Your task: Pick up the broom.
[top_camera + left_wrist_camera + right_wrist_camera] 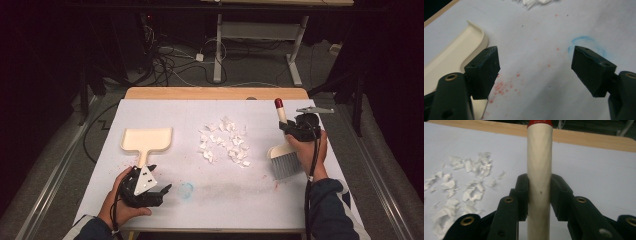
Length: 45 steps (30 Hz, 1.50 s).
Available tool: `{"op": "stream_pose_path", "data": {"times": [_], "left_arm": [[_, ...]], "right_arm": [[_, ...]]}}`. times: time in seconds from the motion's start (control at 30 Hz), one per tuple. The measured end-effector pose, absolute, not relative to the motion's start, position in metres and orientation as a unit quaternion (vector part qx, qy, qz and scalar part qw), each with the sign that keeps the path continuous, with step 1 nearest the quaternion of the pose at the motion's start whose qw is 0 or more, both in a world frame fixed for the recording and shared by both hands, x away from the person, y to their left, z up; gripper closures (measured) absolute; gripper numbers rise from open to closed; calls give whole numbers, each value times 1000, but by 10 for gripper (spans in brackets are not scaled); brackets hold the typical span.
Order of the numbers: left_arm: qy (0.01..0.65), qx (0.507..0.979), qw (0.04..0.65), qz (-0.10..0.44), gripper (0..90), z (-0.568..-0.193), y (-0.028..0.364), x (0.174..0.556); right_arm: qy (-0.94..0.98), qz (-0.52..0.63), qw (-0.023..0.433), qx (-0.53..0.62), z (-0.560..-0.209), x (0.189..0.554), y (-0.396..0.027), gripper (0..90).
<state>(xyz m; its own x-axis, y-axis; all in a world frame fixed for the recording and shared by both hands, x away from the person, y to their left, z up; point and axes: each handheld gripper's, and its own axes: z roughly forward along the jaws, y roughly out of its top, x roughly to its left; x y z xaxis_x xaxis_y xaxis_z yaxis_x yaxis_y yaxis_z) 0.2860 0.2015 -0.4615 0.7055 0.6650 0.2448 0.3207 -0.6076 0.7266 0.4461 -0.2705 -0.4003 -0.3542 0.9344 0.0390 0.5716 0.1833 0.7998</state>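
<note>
White paper scraps lie in one loose heap at the middle of my counter, too many to count. From the high view I see one cream dustpan to the left of the heap, its handle pointing near, toward my left tongs. To the right, my right tongs grip the handle of the one brush, its red-tipped end pointing far and its grey bristles near, at the counter.

In the left gripper view my left tongs stand wide with nothing between them; the dustpan lies just to their left, and a blue ring and red specks mark the counter.

In the right gripper view my right tongs are clamped on the brush handle, the scraps off to the left.

I judge the brush is now in hand and the pan not yet. Next my left tongs must close on the pan's handle, then the brush sweeps leftward.
</note>
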Motion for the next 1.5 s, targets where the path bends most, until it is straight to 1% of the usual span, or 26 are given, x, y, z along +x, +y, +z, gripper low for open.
{"op": "stream_pose_path", "data": {"times": [0.13, 0.2, 0.23, 0.3, 0.37, 0.43, 0.47, 0.53, 0.57, 0.6, 0.67, 0.7, 0.73, 0.77, 0.83, 0.97, 1.1, 1.27, 1.3, 1.33, 1.37, 1.43, 1.5], "left_arm": [[293, 852, 369, 230, 222, -452, 189, 289], [280, 850, 384, 226, 221, -443, 173, 292], [280, 850, 384, 226, 221, -443, 173, 292], [275, 847, 399, 220, 221, -437, 161, 295], [273, 843, 410, 215, 228, -431, 148, 298], [285, 835, 421, 209, 252, -421, 123, 303], [285, 835, 421, 209, 253, -421, 123, 303], [277, 831, 442, 192, 253, -414, 107, 304], [263, 828, 461, 180, 253, -408, 92, 303], [257, 826, 470, 174, 253, -405, 84, 303], [249, 820, 487, 167, 263, -402, 70, 302], [249, 820, 487, 167, 276, -402, 70, 302], [248, 815, 501, 155, 284, -400, 58, 301], [248, 814, 505, 145, 287, -400, 52, 302], [253, 813, 504, 146, 288, -401, 42, 303], [260, 809, 512, 125, 320, -404, 34, 308], [251, 814, 508, 126, 397, -408, 33, 311], [247, 818, 506, 114, 564, -411, 40, 316], [241, 820, 507, 112, 564, -411, 42, 317], [237, 824, 502, 117, 590, -410, 45, 318], [237, 824, 502, 115, 598, -410, 48, 319], [240, 825, 499, 115, 623, -409, 50, 320], [251, 826, 488, 127, 651, -408, 57, 324]], "right_arm": [[731, 395, 246, 500, -394, 437, -267, 705], [735, 405, 255, 480, -387, 427, -259, 704], [735, 405, 255, 480, -387, 427, -259, 704], [736, 417, 260, 465, -380, 416, -251, 704], [738, 426, 260, 454, -376, 409, -246, 704], [739, 432, 268, 442, -370, 402, -239, 704], [739, 432, 268, 442, -370, 402, -239, 704], [741, 441, 283, 420, -363, 390, -227, 704], [743, 442, 285, 413, -361, 386, -222, 703], [743, 447, 284, 408, -360, 382, -218, 703], [745, 456, 284, 397, -357, 375, -210, 703], [741, 460, 288, 395, -355, 371, -206, 703], [741, 463, 291, 390, -355, 368, -202, 703], [741, 464, 297, 384, -354, 365, -198, 703], [738, 470, 302, 378, -354, 358, -190, 703], [738, 483, 300, 364, -355, 347, -175, 702], [743, 492, 298, 342, -353, 337, -162, 703], [740, 503, 299, 334, -351, 326, -153, 702], [740, 505, 298, 331, -351, 325, -151, 702], [739, 510, 296, 327, -351, 321, -148, 701], [736, 514, 294, 329, -351, 320, -148, 701], [733, 518, 292, 330, -351, 320, -149, 701], [733, 524, 283, 328, -348, 318, -152, 700]]}}
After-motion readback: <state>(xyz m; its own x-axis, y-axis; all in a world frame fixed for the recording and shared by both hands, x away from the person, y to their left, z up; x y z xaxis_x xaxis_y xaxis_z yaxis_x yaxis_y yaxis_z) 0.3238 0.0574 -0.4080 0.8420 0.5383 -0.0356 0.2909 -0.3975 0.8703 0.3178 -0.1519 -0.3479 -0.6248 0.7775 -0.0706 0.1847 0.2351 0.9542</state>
